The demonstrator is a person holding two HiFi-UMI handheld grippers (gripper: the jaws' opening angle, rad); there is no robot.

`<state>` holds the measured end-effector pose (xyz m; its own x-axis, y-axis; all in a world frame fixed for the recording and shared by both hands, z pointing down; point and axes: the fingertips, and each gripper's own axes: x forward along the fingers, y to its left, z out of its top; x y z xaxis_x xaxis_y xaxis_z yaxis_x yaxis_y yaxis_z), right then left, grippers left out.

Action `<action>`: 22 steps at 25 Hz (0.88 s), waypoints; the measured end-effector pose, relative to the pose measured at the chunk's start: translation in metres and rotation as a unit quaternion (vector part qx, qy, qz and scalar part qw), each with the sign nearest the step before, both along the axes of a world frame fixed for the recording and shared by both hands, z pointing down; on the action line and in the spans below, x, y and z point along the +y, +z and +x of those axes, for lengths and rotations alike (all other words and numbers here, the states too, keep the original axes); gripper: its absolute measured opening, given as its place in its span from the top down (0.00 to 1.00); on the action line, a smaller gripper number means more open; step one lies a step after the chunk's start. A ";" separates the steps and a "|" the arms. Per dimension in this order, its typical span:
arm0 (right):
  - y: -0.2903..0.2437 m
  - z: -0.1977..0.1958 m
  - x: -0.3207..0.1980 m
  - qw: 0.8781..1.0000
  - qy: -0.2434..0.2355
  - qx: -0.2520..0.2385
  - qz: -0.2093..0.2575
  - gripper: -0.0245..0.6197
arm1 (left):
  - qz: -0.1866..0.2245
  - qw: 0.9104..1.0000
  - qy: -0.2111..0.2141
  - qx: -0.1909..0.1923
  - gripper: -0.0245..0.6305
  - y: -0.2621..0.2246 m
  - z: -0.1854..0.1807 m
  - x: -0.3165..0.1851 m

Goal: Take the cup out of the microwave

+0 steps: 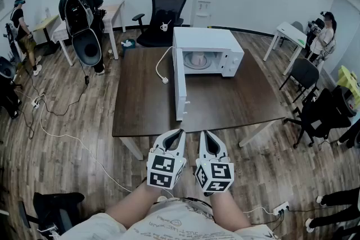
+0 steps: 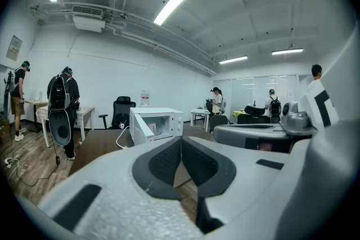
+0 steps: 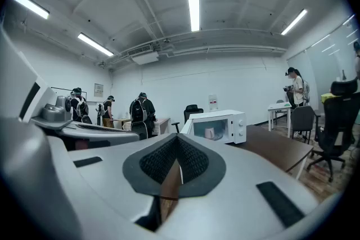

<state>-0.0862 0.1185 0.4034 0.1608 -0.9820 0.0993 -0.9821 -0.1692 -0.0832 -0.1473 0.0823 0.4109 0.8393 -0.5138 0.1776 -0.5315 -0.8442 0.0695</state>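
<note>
- Left hand-held gripper (image 1: 178, 135), white with dark pads, lower centre of the head view: jaws together, nothing between.
- Right hand-held gripper (image 1: 206, 136), just beside it: jaws likewise closed at the tips, empty. Both short of the worktop's near edge, well apart from the target.
- Dark brown rectangular worktop (image 1: 140, 98), mid frame.
- White microwave oven (image 1: 205, 39), on the worktop's far half. Hinged white door (image 1: 180, 84) standing wide open, edge toward the near side.
- White power cord (image 1: 161, 67), trailing left of the oven.
- Small pale pink cup (image 1: 198, 58), upright inside the open cavity.
- Hazards, judged:
  - closed jaws knocking the cup over if not parted before entry;
  - gripper body catching the door edge or cavity wall;
  - cup tipping on withdrawal from a loose or off-centre grip.
</note>
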 end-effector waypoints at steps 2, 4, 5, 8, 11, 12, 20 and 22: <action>0.000 -0.002 -0.003 1.000 -0.001 0.000 0.000 0.94 | 0.001 1.000 0.002 -0.001 0.94 0.000 0.000 -0.002; 0.001 -0.003 -0.005 1.000 -0.002 0.000 -0.001 0.94 | 0.000 1.000 0.005 -0.002 0.94 0.000 0.001 -0.003; 0.001 -0.003 -0.007 1.000 -0.002 0.000 -0.002 0.94 | 0.000 1.000 0.007 -0.002 0.94 0.000 0.001 -0.003; 0.004 -0.005 -0.013 1.000 0.001 -0.007 -0.005 0.94 | -0.001 1.000 0.010 -0.002 0.94 0.002 0.000 -0.008; 0.008 -0.009 -0.019 1.000 0.007 -0.011 -0.007 0.94 | -0.003 1.000 0.015 -0.001 0.94 0.004 -0.003 -0.015; 0.009 -0.010 -0.021 1.000 0.010 -0.012 -0.007 0.94 | -0.004 1.000 0.018 0.000 0.94 0.005 -0.004 -0.017; 0.016 -0.014 -0.029 0.999 0.031 -0.004 -0.002 0.94 | -0.005 0.999 0.036 -0.002 0.94 0.012 -0.007 -0.030; 0.012 -0.009 -0.032 0.999 0.039 -0.001 0.007 0.94 | -0.003 0.999 0.037 -0.001 0.94 0.010 -0.003 -0.036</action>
<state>-0.0952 0.0865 0.4157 0.2369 -0.9677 0.0858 -0.9657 -0.2442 -0.0880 -0.1505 0.0467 0.4211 0.8752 -0.4485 0.1815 -0.4669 -0.8813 0.0735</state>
